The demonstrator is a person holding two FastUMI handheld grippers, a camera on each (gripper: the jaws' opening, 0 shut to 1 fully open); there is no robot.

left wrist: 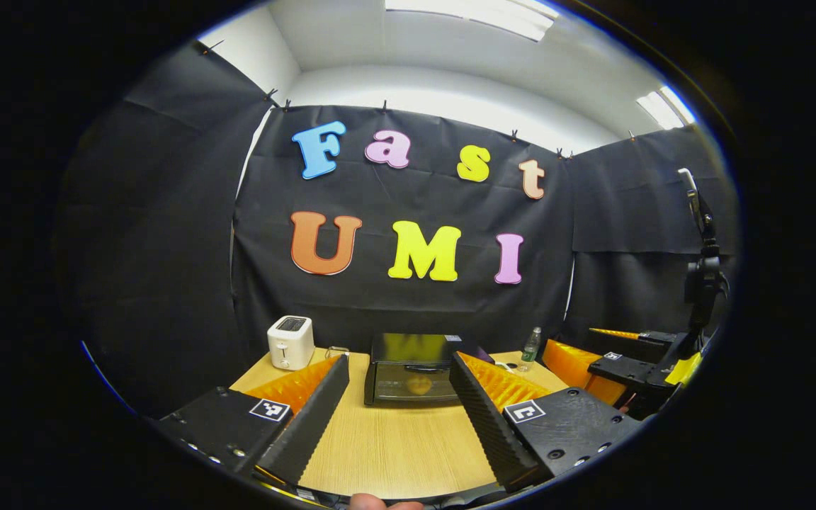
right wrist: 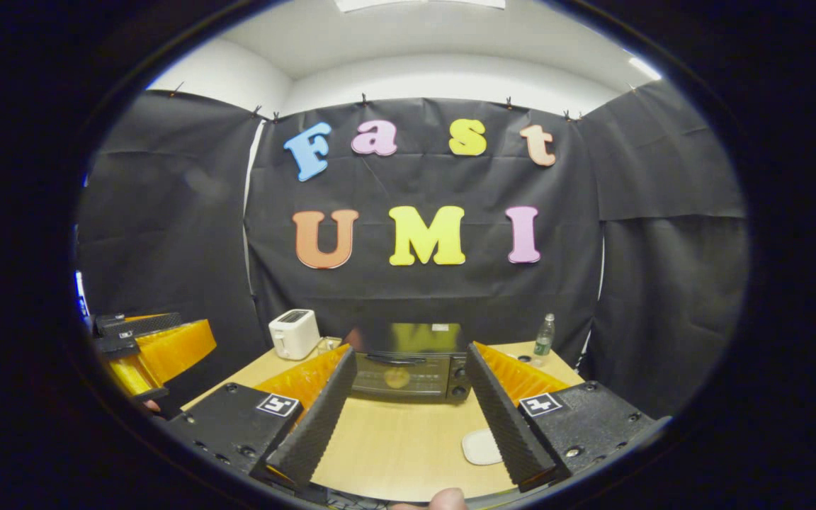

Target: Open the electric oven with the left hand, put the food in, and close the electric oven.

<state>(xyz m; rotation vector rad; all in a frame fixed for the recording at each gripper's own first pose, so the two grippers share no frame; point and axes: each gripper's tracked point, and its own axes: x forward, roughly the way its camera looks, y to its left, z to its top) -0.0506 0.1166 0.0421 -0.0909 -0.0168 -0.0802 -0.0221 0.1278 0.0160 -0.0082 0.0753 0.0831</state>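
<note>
The black electric oven (left wrist: 411,368) stands at the back middle of the wooden table (left wrist: 394,439) with its glass door upright and shut. A yellowish round food item (left wrist: 418,384) shows behind the glass. My left gripper (left wrist: 399,361) hovers over the table's near side, open and holding nothing, pointing at the oven from a distance. In the right gripper view the oven (right wrist: 408,368) sits straight ahead, its handle (right wrist: 394,359) across the top of the door and the food (right wrist: 397,377) dim inside. My right gripper (right wrist: 410,350) is open too, nothing between its fingers.
A white toaster (left wrist: 290,341) stands left of the oven, with a small clear glass (left wrist: 337,350) beside it. A plastic bottle (left wrist: 530,348) stands at the back right. A small white dish (right wrist: 482,446) lies on the table near my right gripper's right finger.
</note>
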